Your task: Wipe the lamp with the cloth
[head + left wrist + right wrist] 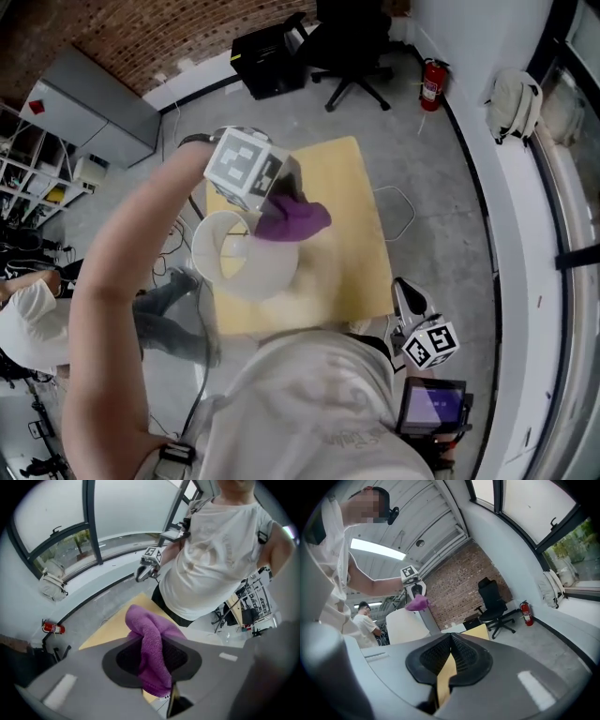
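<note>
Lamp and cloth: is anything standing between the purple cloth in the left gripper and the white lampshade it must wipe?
Nothing visible does. The left gripper, shut on the purple cloth, holds it right at the upper rim of the white lampshade, with no object between them. Whether they touch is unclear.

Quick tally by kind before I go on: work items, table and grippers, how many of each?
purple cloth: 1
lamp: 1
table: 1
grippers: 2, left gripper and right gripper
Total: 5
</note>
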`<action>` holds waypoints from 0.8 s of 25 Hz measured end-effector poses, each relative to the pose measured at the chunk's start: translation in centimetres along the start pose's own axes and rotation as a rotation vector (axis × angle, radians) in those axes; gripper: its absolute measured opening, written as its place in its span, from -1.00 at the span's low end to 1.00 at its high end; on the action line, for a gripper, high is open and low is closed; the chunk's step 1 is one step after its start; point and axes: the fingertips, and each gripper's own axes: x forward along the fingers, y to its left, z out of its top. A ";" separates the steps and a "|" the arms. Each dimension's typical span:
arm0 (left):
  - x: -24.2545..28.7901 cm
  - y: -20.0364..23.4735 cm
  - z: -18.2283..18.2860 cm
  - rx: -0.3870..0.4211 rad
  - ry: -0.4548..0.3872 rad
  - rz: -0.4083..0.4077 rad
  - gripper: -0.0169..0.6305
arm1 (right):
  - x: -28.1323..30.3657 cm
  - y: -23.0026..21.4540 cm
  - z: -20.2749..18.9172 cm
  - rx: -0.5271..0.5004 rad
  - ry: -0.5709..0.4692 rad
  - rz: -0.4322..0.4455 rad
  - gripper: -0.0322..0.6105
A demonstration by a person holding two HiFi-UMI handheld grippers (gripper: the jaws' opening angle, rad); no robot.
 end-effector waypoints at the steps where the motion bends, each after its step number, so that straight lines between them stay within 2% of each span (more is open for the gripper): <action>1: -0.8 -1.2 0.5 0.014 0.007 -0.014 -0.64 | 0.4 0.2 -0.1 0.002 0.001 0.013 -0.86; 5: -1.9 -4.9 1.6 0.059 0.040 -0.079 -0.64 | 2.1 1.9 0.0 -0.015 0.018 0.070 -0.86; 9: 0.4 -6.2 0.2 0.123 0.137 -0.134 -0.64 | 2.4 2.8 0.0 -0.021 0.022 0.078 -0.86; 15: 3.6 -6.3 -1.4 0.182 0.221 -0.241 -0.64 | 0.1 2.2 -0.2 -0.003 -0.005 -0.008 -0.86; 20: 6.8 -4.8 -1.8 0.253 0.252 -0.298 -0.64 | -1.4 1.7 -0.9 0.007 -0.027 -0.076 -0.86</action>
